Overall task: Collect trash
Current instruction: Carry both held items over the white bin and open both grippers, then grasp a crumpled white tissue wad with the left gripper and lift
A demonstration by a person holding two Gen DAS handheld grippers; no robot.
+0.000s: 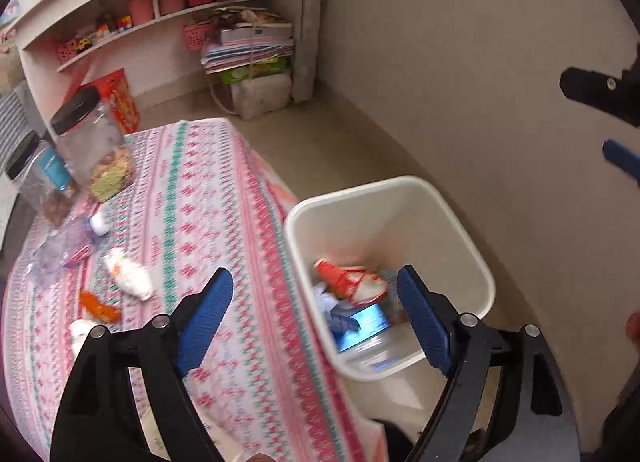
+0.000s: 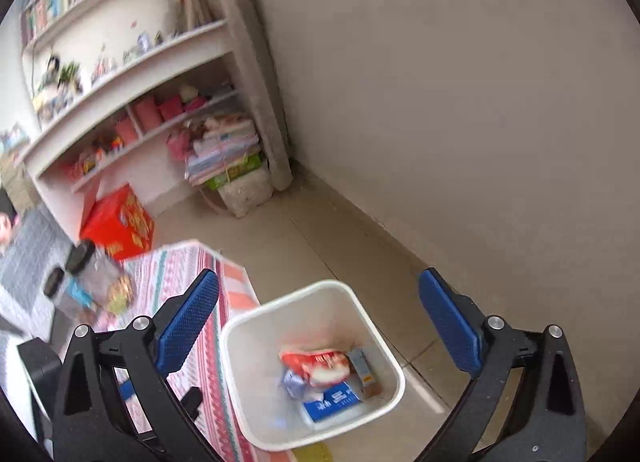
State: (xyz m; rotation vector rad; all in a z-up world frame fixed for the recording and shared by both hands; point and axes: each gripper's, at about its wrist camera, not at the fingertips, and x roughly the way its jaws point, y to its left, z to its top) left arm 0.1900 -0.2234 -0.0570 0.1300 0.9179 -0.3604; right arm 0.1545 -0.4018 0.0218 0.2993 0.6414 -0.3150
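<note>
**A:** Patterned pink-and-green cloth covers the table (image 1: 208,190), with a white shelf unit (image 1: 160,14) behind it. What containers sit at the left?

**B:** Two clear jars with black lids at the table's far left edge. The smaller jar (image 1: 38,178) has something blue inside; the larger jar (image 1: 94,146) holds yellowish snacks. Near them on the cloth lie a crumpled clear plastic bottle (image 1: 66,242), a white wrapper (image 1: 130,274), an orange wrapper (image 1: 98,306) and another white scrap (image 1: 82,332) at the near edge.

**A:** And to the right?

**B:** A white waste bin (image 1: 472,254) stands on the tiled floor just beside the table. Inside are a red-and-white snack packet (image 1: 352,282), a blue carton (image 1: 368,322) and some crumpled pale blue paper; the right wrist view also shows a small brown box (image 2: 364,372) against the bin's wall.

**A:** The grippers?

**B:** The left gripper (image 1: 316,322) has its blue pads wide apart with nothing between them, hanging over the table edge and the bin's near rim. The right gripper (image 2: 318,326) is also spread wide and empty, above the bin's mouth.

**A:** So the trash relative to them?

**B:** The table scraps lie left of the left gripper; the binned trash lies below both.
</note>
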